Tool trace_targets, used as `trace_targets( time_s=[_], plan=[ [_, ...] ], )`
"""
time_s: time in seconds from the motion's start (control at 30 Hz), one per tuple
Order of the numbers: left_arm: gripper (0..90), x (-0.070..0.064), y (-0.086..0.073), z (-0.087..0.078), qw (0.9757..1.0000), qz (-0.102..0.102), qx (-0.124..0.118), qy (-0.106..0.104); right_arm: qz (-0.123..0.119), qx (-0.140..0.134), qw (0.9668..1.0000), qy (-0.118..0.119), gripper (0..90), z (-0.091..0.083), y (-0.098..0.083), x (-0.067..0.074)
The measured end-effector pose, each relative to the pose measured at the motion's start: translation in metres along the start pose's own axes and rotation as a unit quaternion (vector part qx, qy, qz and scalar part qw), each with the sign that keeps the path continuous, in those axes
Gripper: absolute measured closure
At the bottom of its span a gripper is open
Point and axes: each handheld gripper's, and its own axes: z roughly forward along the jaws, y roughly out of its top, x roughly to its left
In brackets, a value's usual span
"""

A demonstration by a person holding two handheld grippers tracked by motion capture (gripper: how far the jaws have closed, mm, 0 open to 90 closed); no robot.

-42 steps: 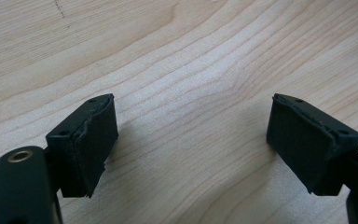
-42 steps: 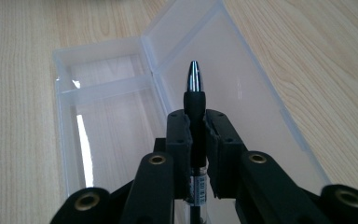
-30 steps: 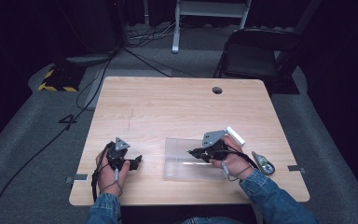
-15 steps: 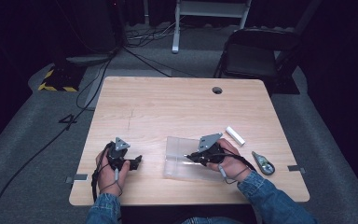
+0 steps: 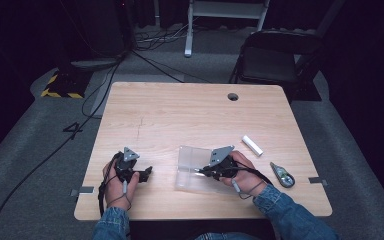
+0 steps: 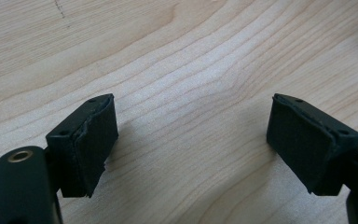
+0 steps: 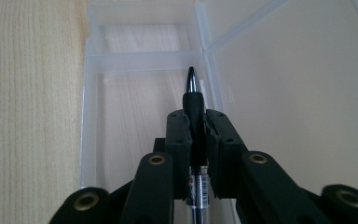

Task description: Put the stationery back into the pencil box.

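Jaws of the right gripper (image 7: 196,122) clamped on a pen (image 7: 194,100), long axis along them, tip forward over the clear case (image 7: 89,116).

Right tool (image 5: 206,171) hovers over clear plastic box (image 5: 190,159); left tool (image 5: 147,173) rests apart.

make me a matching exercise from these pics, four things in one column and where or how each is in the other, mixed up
Things:
1. pen
2. left gripper
3. white eraser
4. clear plastic case

Places or states:
A. lies open on the table under the right gripper
B. open, nothing between its pads
C. clamped in the right gripper
D. lies on the table beyond the right hand

Pairs: 1-C, 2-B, 3-D, 4-A
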Motion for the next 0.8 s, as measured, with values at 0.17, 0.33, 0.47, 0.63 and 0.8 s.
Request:
trace_targets(
  time_s=[0.17, 0.33, 0.47, 0.63, 0.8],
  plan=[
    [16.9, 0.0000, 0.0000, 0.0000, 1.0000, 0.000, 0.000, 0.000, -0.004, 0.006, 1.0000, -0.002, 80.6, 0.0018, 0.0002, 0.0015],
    [16.8, 0.0000, 0.0000, 0.0000, 1.0000, 0.000, 0.000, 0.000, -0.005, 0.006, 1.0000, -0.003, 80.5, 0.0023, 0.0001, 0.0019],
    [16.9, 0.0000, 0.0000, 0.0000, 1.0000, 0.000, 0.000, 0.000, -0.003, 0.002, 1.0000, -0.003, 77.7, 0.0026, 0.0000, 0.0021],
    [16.9, -0.0001, 0.0000, 0.0000, 1.0000, -0.001, 0.000, 0.000, -0.001, -0.009, 0.9999, -0.006, 72.9, 0.0004, 0.0010, 0.0025],
    [16.9, -0.0002, 0.0000, 0.0001, 1.0000, -0.001, 0.000, -0.001, 0.003, -0.016, 0.9998, -0.008, 71.5, -0.0038, 0.0014, 0.0013]
  ],
)
